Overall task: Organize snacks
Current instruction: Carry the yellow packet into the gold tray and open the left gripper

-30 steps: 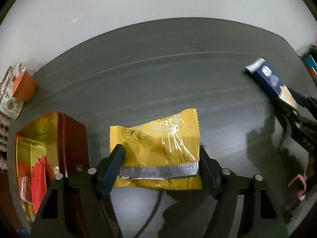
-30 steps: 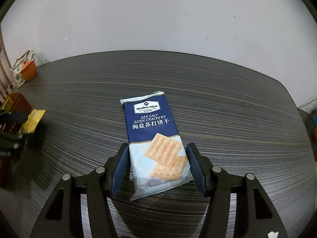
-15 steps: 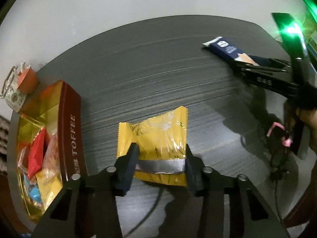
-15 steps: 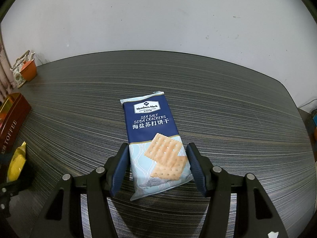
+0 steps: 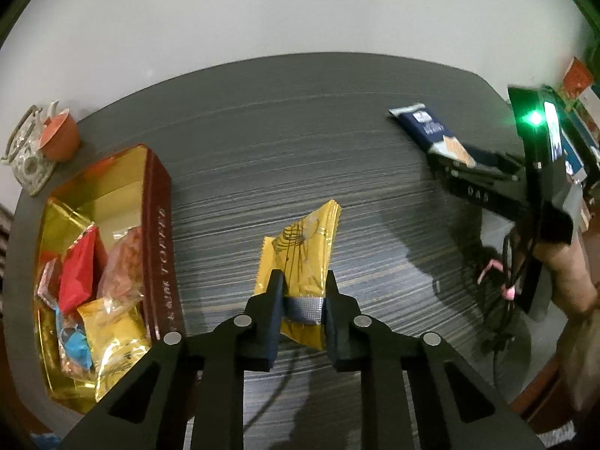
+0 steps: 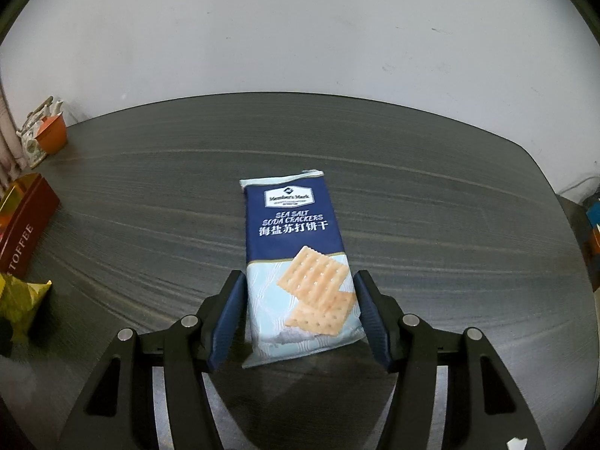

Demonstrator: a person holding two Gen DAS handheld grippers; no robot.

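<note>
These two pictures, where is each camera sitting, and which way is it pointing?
Left wrist view: sits on the left gripper, looking forward along its two black fingers, shut on a yellow snack packet; the toffee box is to its left, and the person's right hand is at the far right.
Right wrist view: sits on the right gripper, looking across the dark table; its blue-padded fingers straddle the soda cracker pack, apparently not clamping it.
Shared: the table, cracker pack, toffee box, yellow packet and orange cup.

Yellow packet (image 5: 300,262), navy cracker pack (image 6: 300,262), streaked-grey table (image 6: 431,206)
</note>
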